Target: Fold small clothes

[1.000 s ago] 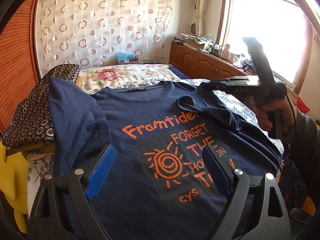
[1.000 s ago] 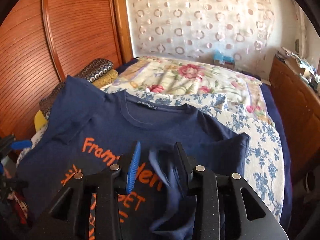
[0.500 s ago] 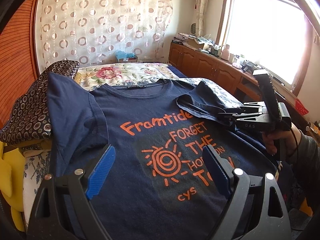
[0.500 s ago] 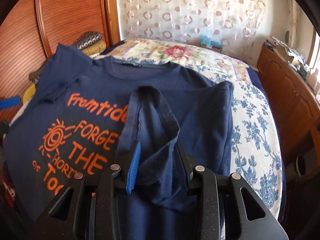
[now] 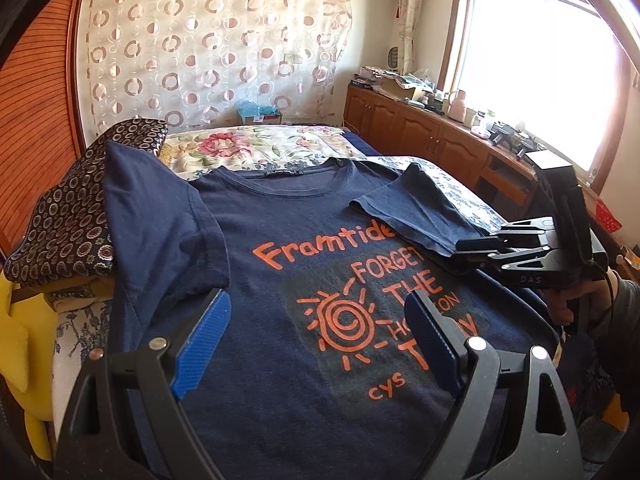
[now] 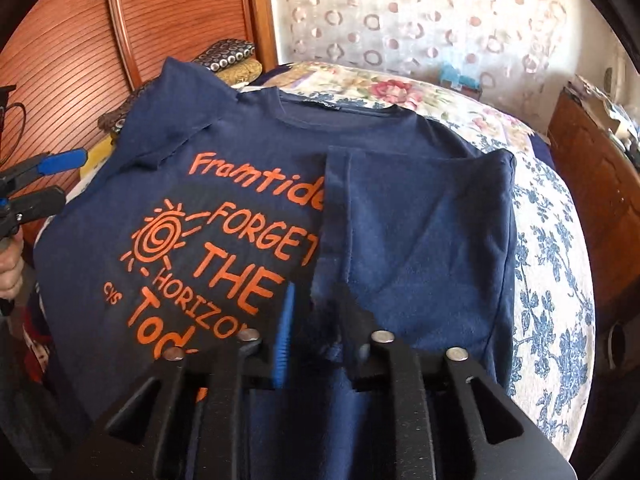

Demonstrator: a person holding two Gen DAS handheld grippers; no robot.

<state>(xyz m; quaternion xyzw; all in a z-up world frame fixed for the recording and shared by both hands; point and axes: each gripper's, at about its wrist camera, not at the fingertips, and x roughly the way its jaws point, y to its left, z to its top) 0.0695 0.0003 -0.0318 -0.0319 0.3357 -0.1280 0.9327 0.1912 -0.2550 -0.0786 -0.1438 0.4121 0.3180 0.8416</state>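
The bed [image 5: 452, 184] carries a navy T-shirt [image 5: 280, 280] spread flat, print side up, collar toward the far curtain [image 5: 216, 52]. Its right side and sleeve [image 6: 420, 232] are folded inward over the chest. Left gripper [image 5: 316, 340] hovers over the lower hem — jaws wide, nothing between them. Right gripper [image 6: 314, 320] — jaws just closing — pinches the folded fabric edge.

Black plastic left gripper [image 5: 318, 336] — ribbed blue pads [image 5: 202, 350] on angled fingers, silver screws at the pivots. Same build on the right gripper [image 6: 314, 332], white "DAS" lettering along its side, thin black cable trailing past the right hand [image 5: 576, 304] — grey sleeve at the wrist.
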